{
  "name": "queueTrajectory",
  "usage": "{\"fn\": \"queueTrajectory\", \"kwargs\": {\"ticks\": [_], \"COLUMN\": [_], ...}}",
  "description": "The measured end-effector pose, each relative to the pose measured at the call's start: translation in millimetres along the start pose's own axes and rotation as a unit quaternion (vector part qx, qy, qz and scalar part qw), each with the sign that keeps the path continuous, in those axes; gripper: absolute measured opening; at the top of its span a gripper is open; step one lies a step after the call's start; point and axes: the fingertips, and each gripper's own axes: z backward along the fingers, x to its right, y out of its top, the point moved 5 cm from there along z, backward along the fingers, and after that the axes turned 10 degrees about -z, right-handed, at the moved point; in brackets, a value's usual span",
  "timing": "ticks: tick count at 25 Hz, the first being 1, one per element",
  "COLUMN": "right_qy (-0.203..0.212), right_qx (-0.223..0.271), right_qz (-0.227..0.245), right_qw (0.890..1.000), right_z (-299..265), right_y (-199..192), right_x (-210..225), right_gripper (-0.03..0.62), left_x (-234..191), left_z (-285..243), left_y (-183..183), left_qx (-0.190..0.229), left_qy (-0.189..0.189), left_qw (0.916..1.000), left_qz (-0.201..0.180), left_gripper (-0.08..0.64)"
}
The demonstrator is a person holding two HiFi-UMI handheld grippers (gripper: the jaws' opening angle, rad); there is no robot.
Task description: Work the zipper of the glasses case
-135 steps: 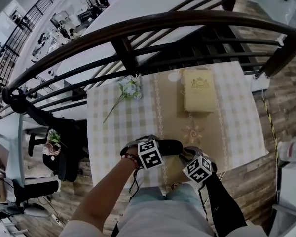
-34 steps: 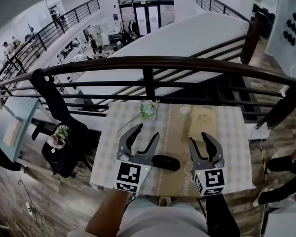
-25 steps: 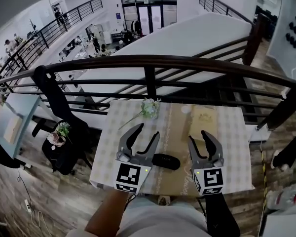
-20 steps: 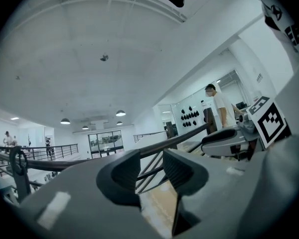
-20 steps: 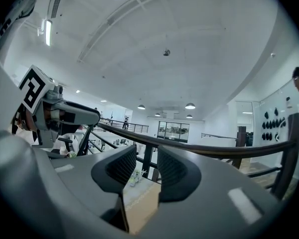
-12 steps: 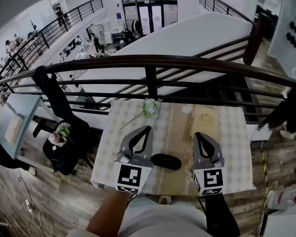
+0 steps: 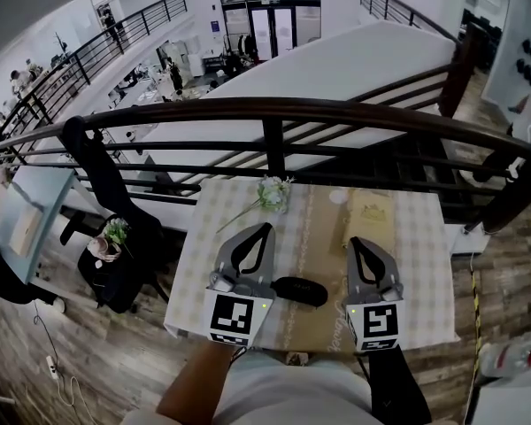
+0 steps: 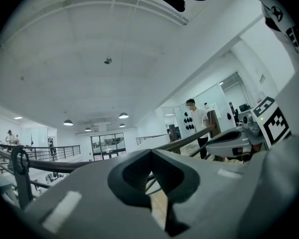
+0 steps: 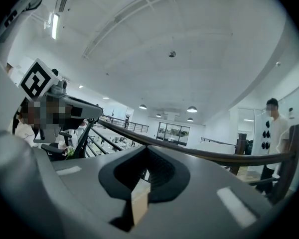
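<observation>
Grey hand-held grippers (image 7: 265, 229) (image 7: 357, 241) bear black-and-white marker cubes (image 7: 233, 317) (image 7: 374, 323).

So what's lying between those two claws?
The black glasses case, on the table, seen in the head view between the left claw and right claw.

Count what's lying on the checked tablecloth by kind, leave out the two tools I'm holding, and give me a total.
Black glasses case: 1
Flower sprig: 1
Yellow book or flat box: 1
Small white round item, too small to identify: 1
Total: 4
</observation>
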Motion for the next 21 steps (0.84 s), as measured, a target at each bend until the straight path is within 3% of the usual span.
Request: {"fn": "queueTrajectory", "kwargs": {"ticks": [21], "right_qy": [0.007], "right_qx": [0.004], "right_qz": [-0.015], "right_qw": [1.000], "right_z": [-5.2], "right_y": [0.2], "right_x": [-1.0], "right_gripper": [0.028], "left_x": [-8.8], "left_z": [-5.6], "left_y": [-4.4], "left_qx": [-0.004], "left_qy": [0.012], "left_qw": [0.9998], "left_qz": [0.012], "left_gripper": [0.000]}}
